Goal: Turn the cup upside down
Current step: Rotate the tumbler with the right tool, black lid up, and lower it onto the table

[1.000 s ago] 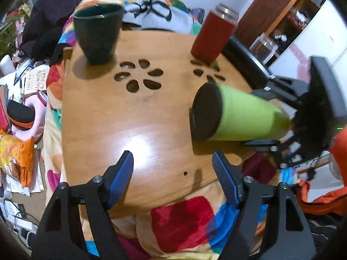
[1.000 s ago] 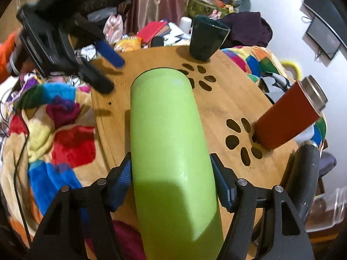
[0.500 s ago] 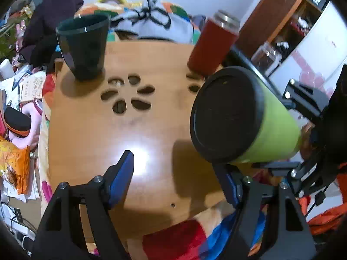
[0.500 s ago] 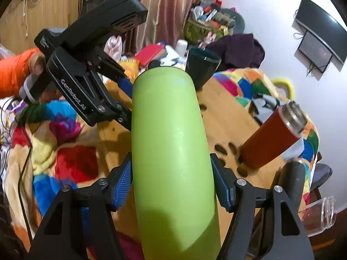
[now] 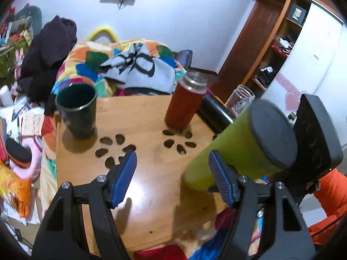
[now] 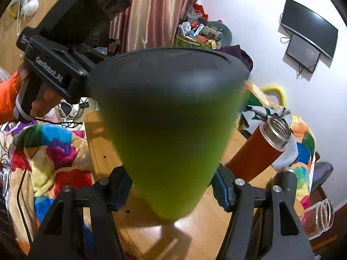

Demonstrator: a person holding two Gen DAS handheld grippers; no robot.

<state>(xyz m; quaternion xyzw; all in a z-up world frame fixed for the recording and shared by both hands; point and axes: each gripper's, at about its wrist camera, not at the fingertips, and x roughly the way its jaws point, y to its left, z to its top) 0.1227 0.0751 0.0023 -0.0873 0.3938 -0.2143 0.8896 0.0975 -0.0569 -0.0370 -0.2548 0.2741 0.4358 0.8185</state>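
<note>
A lime-green cup with a black base point(image 5: 236, 149) is tilted steeply, its black base up and its mouth down close above the wooden table point(image 5: 151, 186). My right gripper point(image 6: 171, 189) is shut on the green cup point(image 6: 171, 134), which fills the right wrist view. My left gripper point(image 5: 172, 177) is open and empty above the table, just left of the cup. The right gripper's body point(image 5: 314, 134) shows behind the cup in the left wrist view.
A dark green cup point(image 5: 77, 110) stands upright at the table's far left. A red thermos point(image 5: 186, 101) stands at the far middle, with a black bottle point(image 5: 214, 114) and a clear jar point(image 5: 240, 99) beside it. A colourful blanket point(image 6: 43, 151) surrounds the table.
The green cup has turned from lying level with its base toward the left gripper to base up and mouth down. The right gripper rotated with it.
</note>
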